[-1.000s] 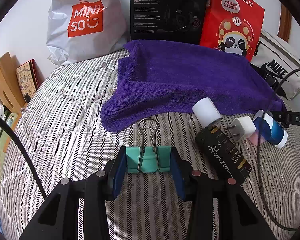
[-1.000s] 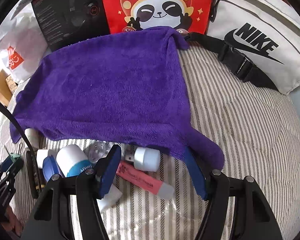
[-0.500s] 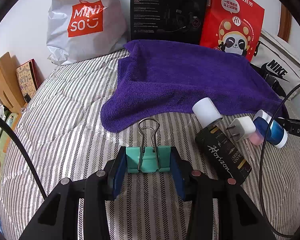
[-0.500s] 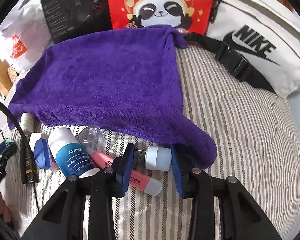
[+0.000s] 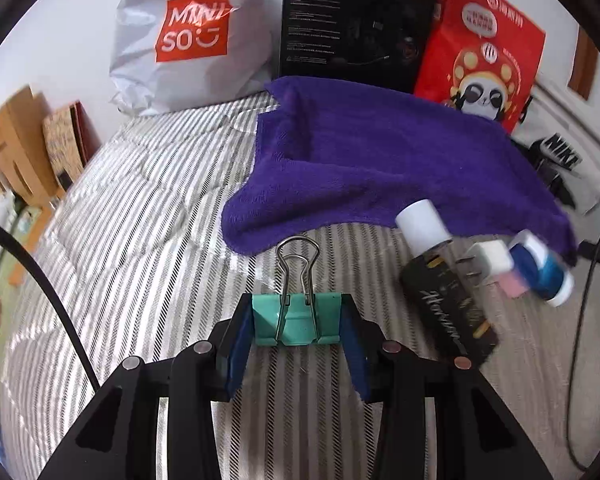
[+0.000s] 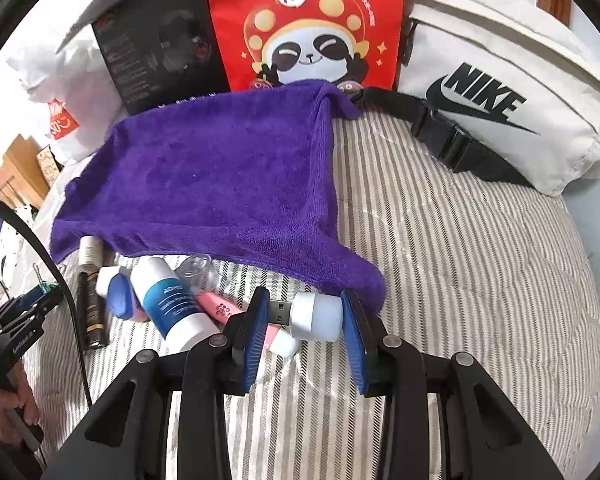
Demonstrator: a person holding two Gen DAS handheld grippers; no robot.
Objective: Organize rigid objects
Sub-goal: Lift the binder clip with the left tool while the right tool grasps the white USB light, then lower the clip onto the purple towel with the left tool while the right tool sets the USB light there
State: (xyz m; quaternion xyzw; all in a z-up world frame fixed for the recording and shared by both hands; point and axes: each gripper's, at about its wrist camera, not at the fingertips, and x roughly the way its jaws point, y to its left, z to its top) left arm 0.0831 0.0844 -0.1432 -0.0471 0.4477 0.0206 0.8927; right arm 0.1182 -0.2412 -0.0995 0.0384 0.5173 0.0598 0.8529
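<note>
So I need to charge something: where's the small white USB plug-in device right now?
In the right wrist view the white USB device is clamped between the right gripper pads, just in front of the purple towel corner, right of the pink tube.

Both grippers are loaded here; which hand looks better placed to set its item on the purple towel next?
Probably right. The right gripper, shut on the white USB plug, sits at the purple towel edge. The left gripper holds the teal binder clip with bare striped bedding before the towel.
</note>
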